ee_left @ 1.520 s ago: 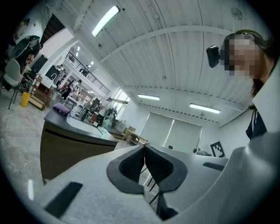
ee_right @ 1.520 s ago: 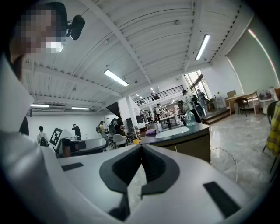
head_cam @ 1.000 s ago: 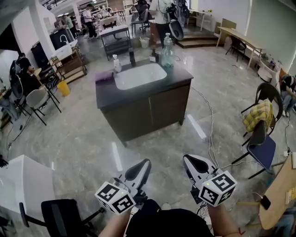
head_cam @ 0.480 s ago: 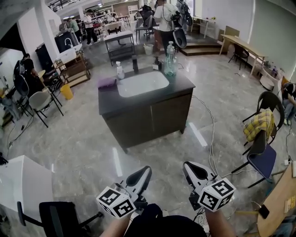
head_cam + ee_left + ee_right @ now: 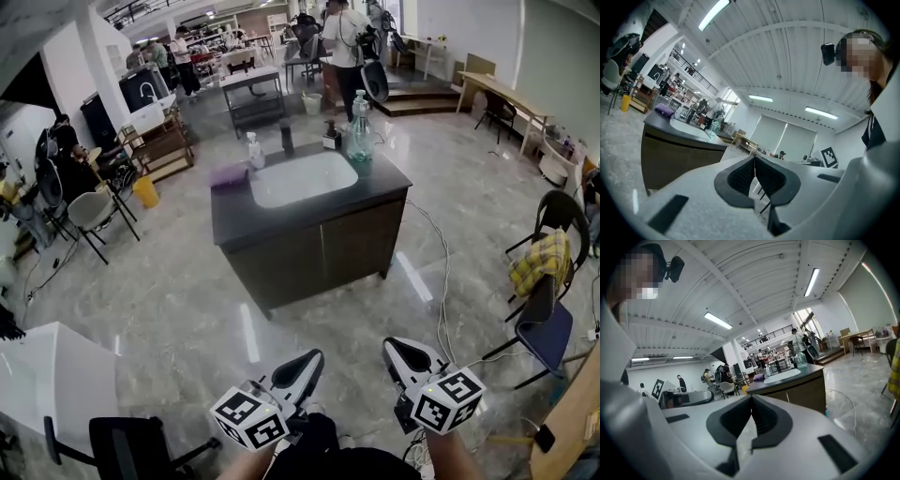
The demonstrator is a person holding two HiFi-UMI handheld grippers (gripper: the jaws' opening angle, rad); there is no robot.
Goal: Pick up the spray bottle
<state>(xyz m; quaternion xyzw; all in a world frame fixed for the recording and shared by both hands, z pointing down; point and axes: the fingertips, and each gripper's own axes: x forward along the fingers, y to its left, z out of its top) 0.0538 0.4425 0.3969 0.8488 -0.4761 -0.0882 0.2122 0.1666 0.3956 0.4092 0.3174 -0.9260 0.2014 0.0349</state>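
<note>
A dark sink cabinet [image 5: 309,234] stands on the hall floor, well ahead of me. On its far right corner stands a clear greenish bottle with a white top [image 5: 359,131]. A small white bottle with a nozzle [image 5: 254,150] stands at the far left, next to a purple cloth [image 5: 229,175]. My left gripper [image 5: 309,361] and right gripper [image 5: 394,349] are held low near my body, far from the cabinet. Both are shut and hold nothing. The left gripper [image 5: 754,161] has the cabinet [image 5: 670,145] at its left. Beyond the right gripper [image 5: 751,401], the greenish bottle [image 5: 801,361] shows on the cabinet [image 5: 797,385].
A dark bottle [image 5: 287,137] stands behind the white basin [image 5: 302,178]. A cable [image 5: 441,281] runs over the floor right of the cabinet. Chairs [image 5: 542,300] stand at the right, a white table [image 5: 42,375] and a black chair [image 5: 127,441] at lower left. People stand in the background.
The cabinet has shifted right and down in the head view. Both grippers sit a little lower in the frame, still shut and empty.
</note>
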